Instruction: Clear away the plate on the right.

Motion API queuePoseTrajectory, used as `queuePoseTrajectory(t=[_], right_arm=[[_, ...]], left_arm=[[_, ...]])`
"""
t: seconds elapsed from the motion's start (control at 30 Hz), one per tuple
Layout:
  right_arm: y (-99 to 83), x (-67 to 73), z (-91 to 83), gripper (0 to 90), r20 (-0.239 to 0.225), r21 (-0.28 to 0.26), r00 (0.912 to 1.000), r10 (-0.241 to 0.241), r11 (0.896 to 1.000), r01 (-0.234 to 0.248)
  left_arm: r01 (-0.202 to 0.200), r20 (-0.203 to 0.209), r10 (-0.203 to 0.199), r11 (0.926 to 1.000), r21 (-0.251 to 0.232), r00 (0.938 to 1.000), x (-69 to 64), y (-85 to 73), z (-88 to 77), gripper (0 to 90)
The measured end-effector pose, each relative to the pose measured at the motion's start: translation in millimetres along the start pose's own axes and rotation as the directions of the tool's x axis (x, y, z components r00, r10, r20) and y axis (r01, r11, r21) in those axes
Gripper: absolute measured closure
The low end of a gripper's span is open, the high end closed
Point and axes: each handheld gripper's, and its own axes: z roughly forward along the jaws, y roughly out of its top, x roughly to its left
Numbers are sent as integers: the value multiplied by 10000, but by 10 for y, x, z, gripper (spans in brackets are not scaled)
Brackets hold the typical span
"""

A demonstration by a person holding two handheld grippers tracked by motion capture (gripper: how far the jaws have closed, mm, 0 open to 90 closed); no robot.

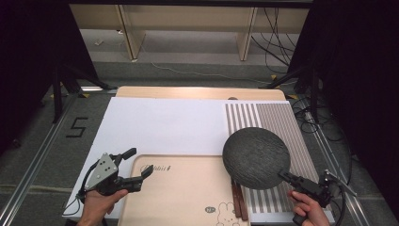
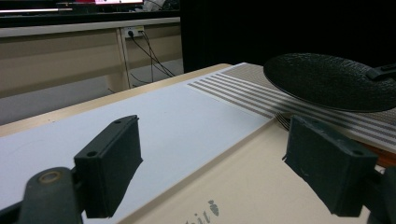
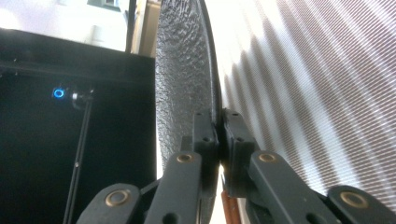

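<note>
Plate [image 1: 256, 157], one, dark and rough-textured, held off the table [image 1: 197, 92] at about 4 o'clock in the high view, overlapping the striped mat [image 1: 282, 122] and the near right corner of the tan board [image 1: 183, 193]. Pinched at its near rim by the right gripper [image 1: 288, 178], jaws closed tight on the edge; seen edge-on in the right gripper view [image 3: 184, 70], clamped at the gripper [image 3: 218, 133], with the mat [image 3: 303, 93] bright behind it.

Left gripper [image 1: 136, 162] at 8 o'clock, jaws spread wide, nothing between them, poised over the far left corner of the board. Same gripper [image 2: 210, 163] looking across the board [image 2: 243, 186] and white sheet [image 2: 140, 121] toward the plate [image 2: 331, 81], well apart from it at 2 o'clock.

Two brown sticks [image 1: 239, 202], side by side, lying between board and mat, partly tucked under the plate; nature unclear. Reddish tip [image 3: 227, 207] glimpsed below the right jaws.

One white sheet [image 1: 160, 125] covering the table's left and centre. One striped mat at right. One board, with a printed word at its far edge and a rabbit drawing near 6 o'clock. Two hands: left hand [image 1: 99, 202], right hand [image 1: 306, 207].

Around the table: black curtains both sides, cables [image 1: 277, 37] on the floor at 1 o'clock, pale shelving [image 1: 188, 23] at 12 o'clock, floor mark "5" [image 1: 76, 127] at 9 o'clock.
</note>
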Motion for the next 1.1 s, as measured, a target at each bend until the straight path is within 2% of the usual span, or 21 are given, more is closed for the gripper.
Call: queuePoseTrajectory(t=[0.03,0.17,0.23,0.3,0.6,0.67,0.73,0.83,0.9,0.93,0.97,1.0,1.03,1.1], right_arm=[[-13,20,9,866,111,140,9999,-4,9999,3],[-85,34,94,865,-15,341,9999,-100,9994,101],[-120,61,111,863,104,573,9994,-324,9979,318],[-152,68,149,864,116,696,9994,-330,9971,322],[-313,129,298,863,-114,1162,9972,-736,9904,744],[-343,145,330,863,-67,1420,9975,-708,9873,711],[-383,156,360,863,-2,1635,9951,-984,9818,971],[-444,178,421,863,-101,1805,9939,-1102,9774,1102],[-485,198,462,864,-121,1949,9945,-1045,9752,1048],[-504,197,481,863,-200,2164,9930,-1164,9691,1180],[-523,198,502,863,-176,2143,9924,-1216,9691,1225],[-536,192,512,863,-253,2392,9911,-1305,9619,1327],[-556,214,534,862,-243,2394,9935,-1114,9642,1140],[-592,210,564,862,-271,2586,9901,-1379,9558,1402]], left_arm=[[-8,-13,8,10000,0,10000,-2,0,-1,176],[-4,-5,4,10000,6,10000,-2,-1,-1,176],[-45,-42,45,10000,78,10000,-4,4,-12,176],[-28,-49,29,10000,71,10000,0,4,-11,176],[-37,-29,37,10000,72,10000,-2,4,-15,176],[-29,-27,29,10000,69,10000,-3,3,-15,176],[-30,-25,30,10000,66,10000,-2,4,-17,176],[-21,-29,22,10000,57,10000,1,4,-18,176],[-21,-23,21,10000,64,10000,-1,3,-18,176],[-22,-25,22,10000,62,10000,0,4,-18,176],[-18,-28,18,10000,53,10000,0,4,-19,176],[-23,-28,23,10000,57,10000,0,4,-20,176],[-26,-38,26,10000,67,10000,0,4,-21,176],[-1,-56,2,10000,56,10000,1,4,-23,176]])
